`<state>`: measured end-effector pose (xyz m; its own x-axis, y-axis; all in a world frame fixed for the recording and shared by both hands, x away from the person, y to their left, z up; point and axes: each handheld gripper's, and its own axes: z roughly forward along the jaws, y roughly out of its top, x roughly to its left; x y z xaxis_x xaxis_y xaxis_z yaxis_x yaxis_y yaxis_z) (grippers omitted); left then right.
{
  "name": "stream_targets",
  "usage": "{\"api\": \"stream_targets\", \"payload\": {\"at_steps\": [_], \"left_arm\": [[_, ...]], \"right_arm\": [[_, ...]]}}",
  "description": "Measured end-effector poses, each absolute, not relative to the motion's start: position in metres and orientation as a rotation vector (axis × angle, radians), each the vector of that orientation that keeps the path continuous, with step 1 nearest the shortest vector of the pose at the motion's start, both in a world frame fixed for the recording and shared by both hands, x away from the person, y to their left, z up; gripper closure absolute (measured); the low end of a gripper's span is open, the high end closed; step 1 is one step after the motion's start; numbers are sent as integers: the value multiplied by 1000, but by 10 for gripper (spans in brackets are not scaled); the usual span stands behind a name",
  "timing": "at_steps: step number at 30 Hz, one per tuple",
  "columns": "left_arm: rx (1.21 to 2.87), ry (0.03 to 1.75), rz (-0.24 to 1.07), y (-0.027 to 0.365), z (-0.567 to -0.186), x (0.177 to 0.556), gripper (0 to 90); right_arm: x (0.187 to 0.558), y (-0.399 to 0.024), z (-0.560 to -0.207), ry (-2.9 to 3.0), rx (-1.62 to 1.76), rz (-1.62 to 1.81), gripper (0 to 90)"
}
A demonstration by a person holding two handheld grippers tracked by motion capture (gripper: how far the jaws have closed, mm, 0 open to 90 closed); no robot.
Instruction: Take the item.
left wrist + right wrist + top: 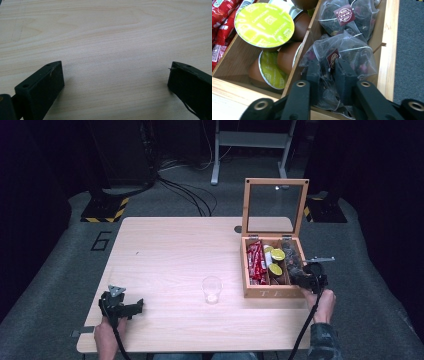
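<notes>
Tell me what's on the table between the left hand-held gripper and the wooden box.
In the high view, a clear plastic cup stands between the left hand-held gripper and the wooden box; the rest of that stretch is bare tabletop.

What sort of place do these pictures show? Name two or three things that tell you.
Probably a recording studio or lab set-up, not a home: dark walls around a lone wooden table, hazard-striped stand bases and loose cables on grey carpet, and a floor marking "6". A person works with hand-held grippers.
</notes>
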<state>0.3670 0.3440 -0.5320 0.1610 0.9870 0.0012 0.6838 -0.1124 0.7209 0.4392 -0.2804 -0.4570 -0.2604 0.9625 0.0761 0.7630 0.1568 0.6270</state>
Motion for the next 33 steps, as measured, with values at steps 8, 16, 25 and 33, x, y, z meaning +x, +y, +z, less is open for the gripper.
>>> {"api": "stream_targets", "payload": {"at_steps": [8, 16, 25, 33], "left_arm": [[1863, 1583, 675, 344, -532, 367, 3], [1862, 1583, 675, 344, -532, 367, 3], [1862, 1583, 675, 344, -532, 367, 4], [1863, 1583, 675, 344, -532, 367, 3]], "right_arm": [[435, -280, -451, 2075, 1628, 823, 820], [429, -280, -441, 2056, 1608, 828, 828], [423, -279, -431, 2029, 1588, 849, 832], [418, -280, -424, 2014, 1562, 855, 833]]}}
